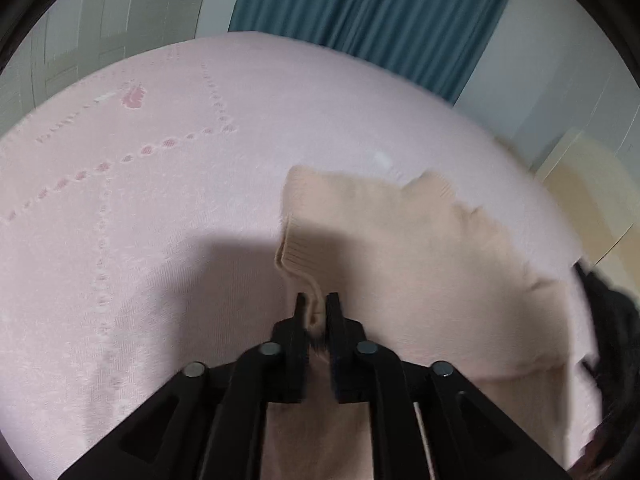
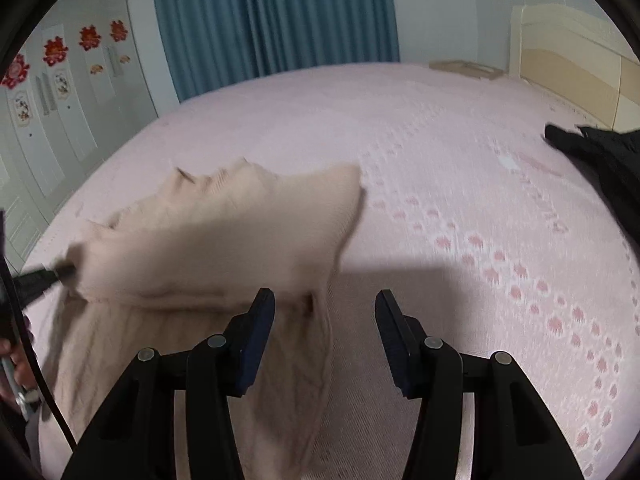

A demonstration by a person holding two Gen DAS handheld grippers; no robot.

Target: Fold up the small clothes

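Note:
A beige knit garment (image 1: 404, 248) lies partly folded on the pink bed sheet (image 1: 140, 240). My left gripper (image 1: 317, 304) is shut on the garment's ribbed edge and holds it lifted over the lower part. In the right wrist view the garment (image 2: 224, 232) is left of centre, its upper part doubled over, and the left gripper (image 2: 48, 274) pinches its left edge. My right gripper (image 2: 325, 300) is open and empty, its left finger over the garment's right edge.
A black garment (image 2: 600, 160) lies at the right of the bed; it also shows in the left wrist view (image 1: 612, 320). Blue curtains (image 2: 272, 12) and a white wardrobe (image 2: 52, 112) stand beyond the bed. A cream headboard (image 2: 580, 64) is at far right.

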